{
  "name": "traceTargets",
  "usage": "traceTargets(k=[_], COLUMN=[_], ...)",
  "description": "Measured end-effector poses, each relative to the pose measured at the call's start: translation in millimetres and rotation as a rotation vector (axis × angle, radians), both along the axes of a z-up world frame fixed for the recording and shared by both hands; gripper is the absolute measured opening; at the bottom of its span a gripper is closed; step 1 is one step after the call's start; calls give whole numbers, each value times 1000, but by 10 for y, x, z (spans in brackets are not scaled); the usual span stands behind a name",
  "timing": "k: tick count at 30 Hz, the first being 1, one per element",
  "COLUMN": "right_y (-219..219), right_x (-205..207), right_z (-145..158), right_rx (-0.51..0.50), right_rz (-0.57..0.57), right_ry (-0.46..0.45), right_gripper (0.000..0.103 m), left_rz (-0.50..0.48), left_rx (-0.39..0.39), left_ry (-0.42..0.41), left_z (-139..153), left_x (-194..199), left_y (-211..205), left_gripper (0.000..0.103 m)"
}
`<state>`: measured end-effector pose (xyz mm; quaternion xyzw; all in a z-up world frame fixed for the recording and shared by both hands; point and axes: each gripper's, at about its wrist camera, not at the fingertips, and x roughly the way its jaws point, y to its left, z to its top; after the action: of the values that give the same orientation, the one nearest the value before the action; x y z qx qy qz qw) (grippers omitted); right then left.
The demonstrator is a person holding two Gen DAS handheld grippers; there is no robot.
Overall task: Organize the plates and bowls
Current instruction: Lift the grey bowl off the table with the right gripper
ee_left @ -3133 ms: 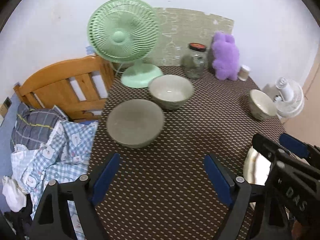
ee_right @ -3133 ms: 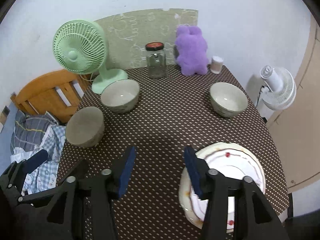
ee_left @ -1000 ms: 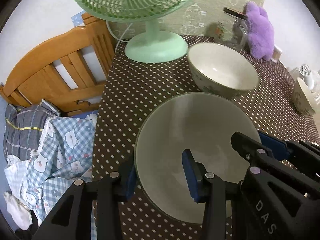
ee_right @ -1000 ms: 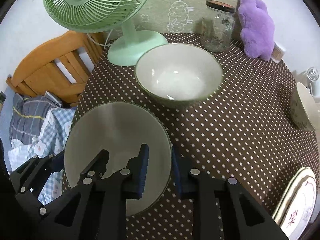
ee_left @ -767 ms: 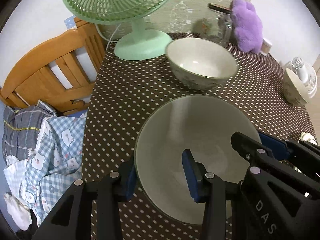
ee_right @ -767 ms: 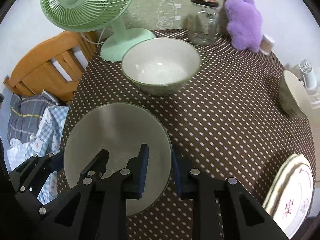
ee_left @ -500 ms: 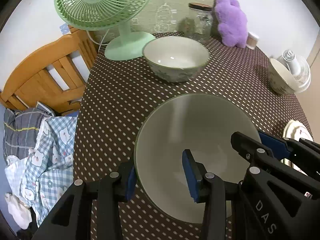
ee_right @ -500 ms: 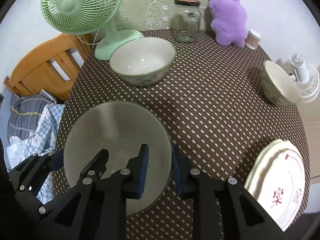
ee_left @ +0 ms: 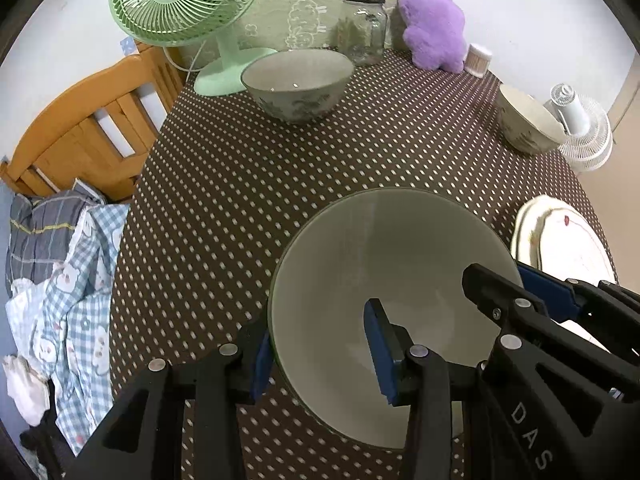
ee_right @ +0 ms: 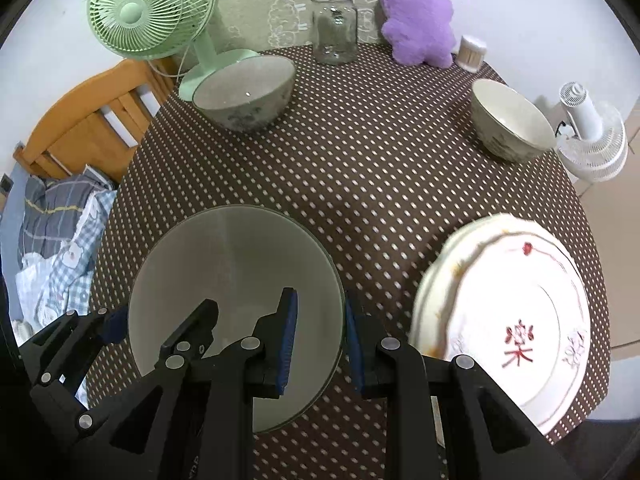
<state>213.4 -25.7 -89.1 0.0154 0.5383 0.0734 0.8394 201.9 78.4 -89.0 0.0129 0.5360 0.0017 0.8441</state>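
Note:
A large grey-green bowl (ee_left: 384, 264) (ee_right: 224, 272) hangs above the dotted brown tablecloth, carried by both grippers. My left gripper (ee_left: 320, 350) is shut on its left rim, one blue pad inside and one outside. My right gripper (ee_right: 318, 334) is shut on its right rim in the same way. A patterned bowl (ee_left: 296, 82) (ee_right: 244, 92) stands near the green fan. A smaller cream bowl (ee_left: 524, 120) (ee_right: 510, 120) sits at the right edge. A stack of white plates (ee_right: 508, 332) (ee_left: 560, 240) with a red mark lies at the front right, close beside the held bowl.
At the back stand a green desk fan (ee_right: 148, 12), a glass jar (ee_right: 334, 26), a purple plush toy (ee_right: 416, 20) and a small white container (ee_right: 471, 52). A wooden chair (ee_left: 92, 128) with checked clothes (ee_left: 68, 280) is left of the table; a white fan (ee_right: 592, 140) stands on the floor at right.
Both grippers carried the large bowl away from the green fan toward the front right of the table. The plate stack has come into view beside it. The grips are unchanged.

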Motion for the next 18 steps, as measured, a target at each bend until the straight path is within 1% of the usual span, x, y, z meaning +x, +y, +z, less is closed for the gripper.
traceTargets(k=[9, 11, 18], right_y=[-227, -242, -288], right_x=[-171, -180, -241], right_z=[-77, -107, -154], right_rx=[1, -1, 0], right_rz=[4, 7, 3], right_ry=[18, 28, 39], right_gripper=[27, 27, 27], left_rz=[19, 20, 20], left_rx=[-11, -16, -18], left_ry=[22, 38, 35], left_z=[-73, -110, -112], left_x=[-134, -149, -216], left_y=[-169, -172, -232], left_gripper=[42, 41, 41])
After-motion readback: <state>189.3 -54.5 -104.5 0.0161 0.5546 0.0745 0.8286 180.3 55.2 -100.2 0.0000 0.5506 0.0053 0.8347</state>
